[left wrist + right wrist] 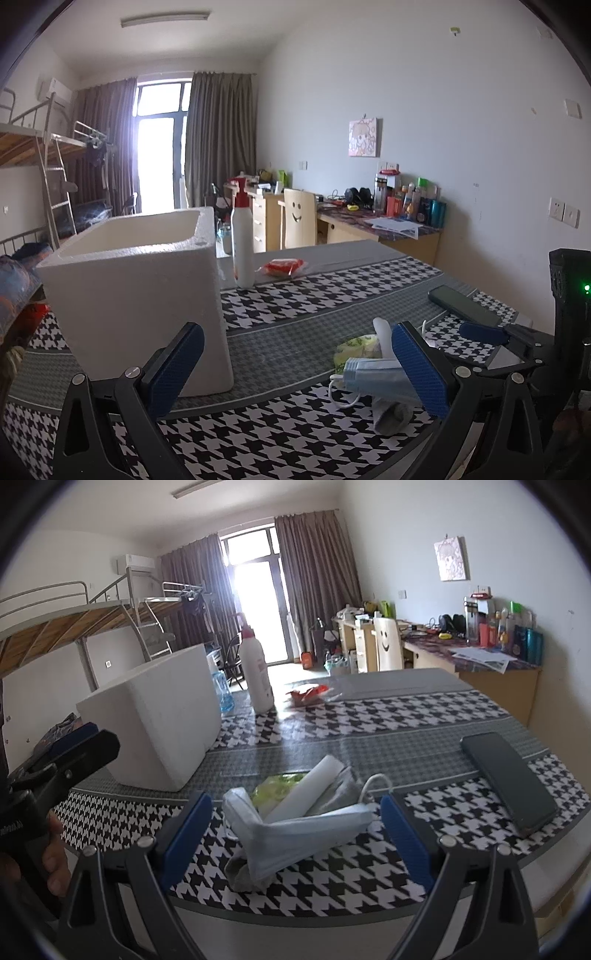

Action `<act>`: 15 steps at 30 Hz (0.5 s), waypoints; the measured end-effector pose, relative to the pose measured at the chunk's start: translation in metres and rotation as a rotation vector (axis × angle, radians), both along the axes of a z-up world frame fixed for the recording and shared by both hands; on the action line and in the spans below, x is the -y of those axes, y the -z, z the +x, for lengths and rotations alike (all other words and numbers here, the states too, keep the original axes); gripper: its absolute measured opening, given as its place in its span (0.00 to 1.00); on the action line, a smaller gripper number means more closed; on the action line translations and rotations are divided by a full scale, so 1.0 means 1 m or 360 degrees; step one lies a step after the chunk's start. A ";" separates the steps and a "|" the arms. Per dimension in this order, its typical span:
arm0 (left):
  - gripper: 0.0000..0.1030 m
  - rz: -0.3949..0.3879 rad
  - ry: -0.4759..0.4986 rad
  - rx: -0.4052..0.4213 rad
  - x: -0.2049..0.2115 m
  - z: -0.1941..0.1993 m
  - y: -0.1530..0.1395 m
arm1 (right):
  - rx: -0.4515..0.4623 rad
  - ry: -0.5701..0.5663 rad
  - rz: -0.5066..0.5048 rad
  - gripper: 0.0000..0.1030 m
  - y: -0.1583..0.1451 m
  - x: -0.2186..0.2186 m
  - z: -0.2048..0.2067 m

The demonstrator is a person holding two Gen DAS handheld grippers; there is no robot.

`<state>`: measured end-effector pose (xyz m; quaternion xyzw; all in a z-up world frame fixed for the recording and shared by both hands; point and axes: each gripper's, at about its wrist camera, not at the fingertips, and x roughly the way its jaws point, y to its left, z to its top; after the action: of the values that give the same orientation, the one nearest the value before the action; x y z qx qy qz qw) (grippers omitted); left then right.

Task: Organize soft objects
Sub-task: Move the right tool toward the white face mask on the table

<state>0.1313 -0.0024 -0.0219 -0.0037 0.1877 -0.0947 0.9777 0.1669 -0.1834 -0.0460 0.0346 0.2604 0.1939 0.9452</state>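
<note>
A small heap of soft things lies on the houndstooth table: a light blue face mask (295, 834) (376, 376), a white roll (306, 794), a yellow-green packet (277, 786) (354, 349) and a grey sock (240, 875) (391, 415). My right gripper (295, 845) is open, its jaws on either side of the mask. My left gripper (295, 369) is open and empty, between the white foam box (140, 295) (159, 720) and the heap.
A dark phone (509, 779) (461, 304) lies to the right of the heap. A white pump bottle with a red top (242, 236) (256, 672) and a red packet (282, 266) (306, 694) are farther back. The table edge (295, 915) is close.
</note>
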 end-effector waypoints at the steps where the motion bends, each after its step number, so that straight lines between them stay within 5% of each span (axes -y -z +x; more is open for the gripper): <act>1: 0.99 -0.0001 -0.0002 -0.0013 0.000 0.001 0.001 | -0.0007 -0.0001 0.0001 0.92 0.000 -0.002 0.002; 15: 0.99 0.0016 -0.0033 -0.0084 0.003 0.007 0.012 | -0.0129 -0.0050 0.0005 0.92 0.018 -0.013 0.009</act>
<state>0.1382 -0.0058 -0.0344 -0.0033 0.2138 -0.0835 0.9733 0.1755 -0.1700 -0.0642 0.0397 0.2988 0.2075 0.9306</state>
